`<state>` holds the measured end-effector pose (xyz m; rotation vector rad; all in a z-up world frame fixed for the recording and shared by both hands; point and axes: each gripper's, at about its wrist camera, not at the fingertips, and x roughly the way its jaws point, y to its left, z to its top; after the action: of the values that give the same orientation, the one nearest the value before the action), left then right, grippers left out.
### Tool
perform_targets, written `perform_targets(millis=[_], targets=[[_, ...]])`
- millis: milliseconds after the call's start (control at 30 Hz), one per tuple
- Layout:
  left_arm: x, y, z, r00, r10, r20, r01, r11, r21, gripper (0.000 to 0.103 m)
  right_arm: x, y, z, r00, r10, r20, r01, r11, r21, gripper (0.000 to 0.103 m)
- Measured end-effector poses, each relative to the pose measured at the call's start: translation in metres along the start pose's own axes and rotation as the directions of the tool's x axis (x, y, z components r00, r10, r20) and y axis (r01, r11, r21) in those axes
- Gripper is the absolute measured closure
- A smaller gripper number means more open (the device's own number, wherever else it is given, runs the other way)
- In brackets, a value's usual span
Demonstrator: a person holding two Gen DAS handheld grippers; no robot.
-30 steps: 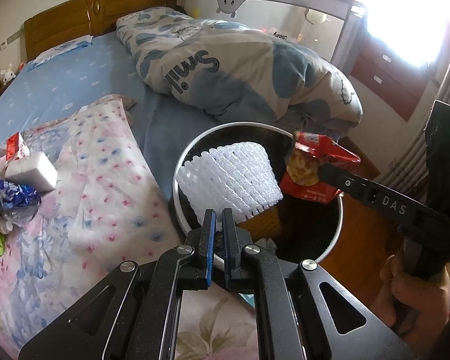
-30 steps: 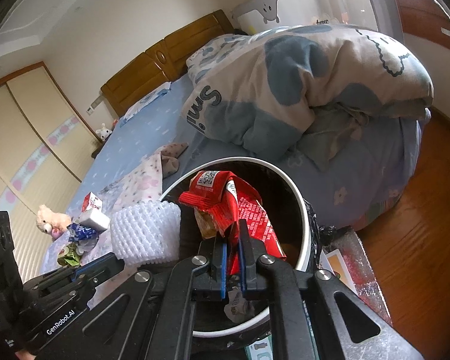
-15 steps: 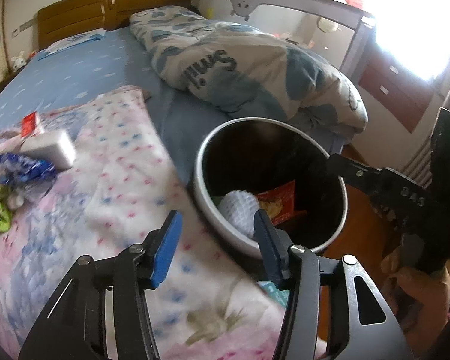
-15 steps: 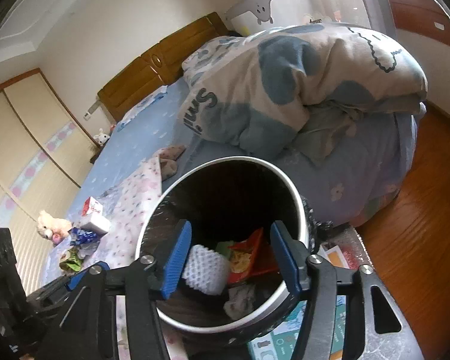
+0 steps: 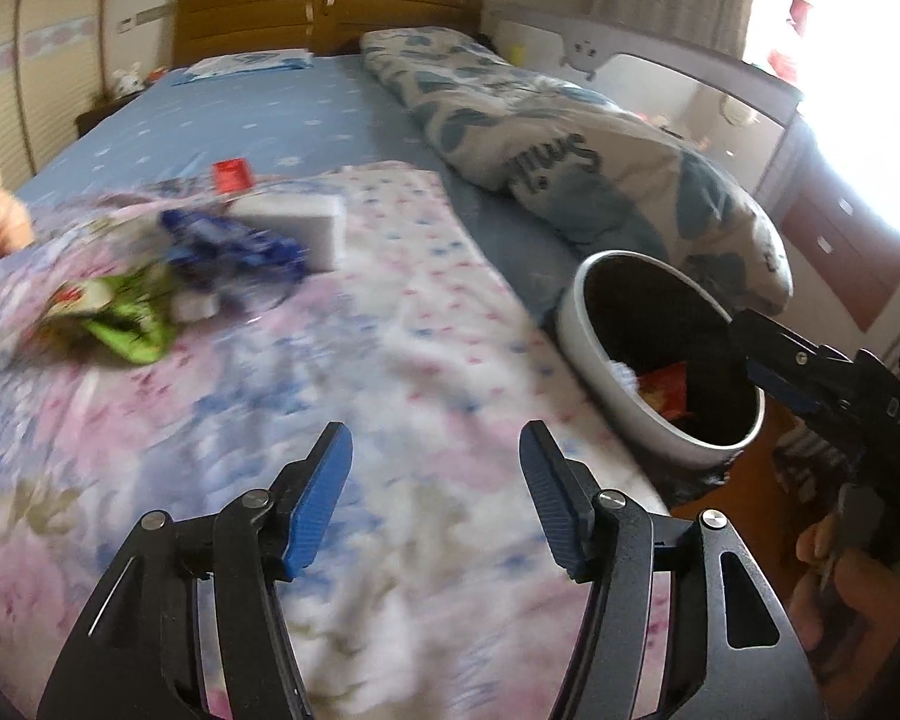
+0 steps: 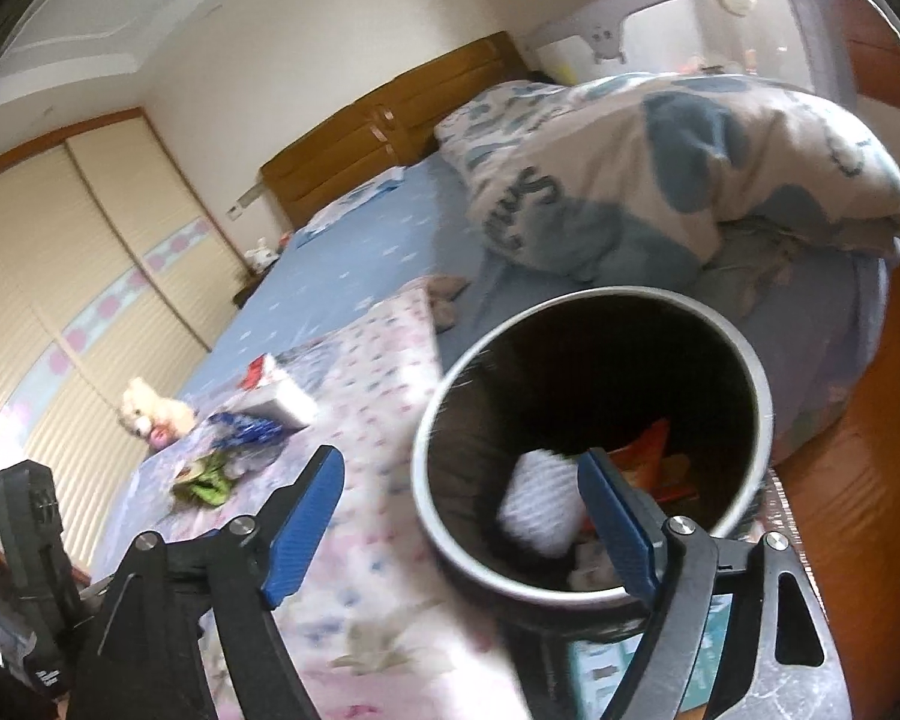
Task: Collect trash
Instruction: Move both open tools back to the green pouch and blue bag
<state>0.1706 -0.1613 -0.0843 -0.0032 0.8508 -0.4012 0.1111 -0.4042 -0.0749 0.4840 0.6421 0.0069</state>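
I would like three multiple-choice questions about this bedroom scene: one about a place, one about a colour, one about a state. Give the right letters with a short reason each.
1. Where does the white foam net lie?
A. on the floral blanket
B. inside the trash bin
C. on the wooden floor

2. What colour is the crumpled wrapper nearest the left edge of the pile on the floral blanket?
A. green
B. orange
C. black

3. What is between the left tongs' pads?
A. a red snack bag
B. a white box
C. nothing

Answers:
1. B: the foam net rests at the bottom of the trash bin, beside a red snack bag.
2. A: the green wrapper lies left of the blue wrapper and the white box.
3. C: the left tongs are opening, with only blanket behind the gap.
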Motion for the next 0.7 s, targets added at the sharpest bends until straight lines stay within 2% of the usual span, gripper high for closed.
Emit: perform_targets(millis=[400,700], targets=[[-0.022,0.070,-0.011,0.997,0.073,0.013,-0.072,0.991,-0.112,0.044,0.033,0.062,-0.021,0.994,0.082,-0.075,-0.087,0.994,-0.070,0.020],[-0.029,0.121,-0.011,0.990,0.139,0.004,-0.136,0.975,-0.178,0.043,0.066,0.101,-0.028,0.981,0.128,-0.142,-0.148,0.979,-0.141,0.020]])
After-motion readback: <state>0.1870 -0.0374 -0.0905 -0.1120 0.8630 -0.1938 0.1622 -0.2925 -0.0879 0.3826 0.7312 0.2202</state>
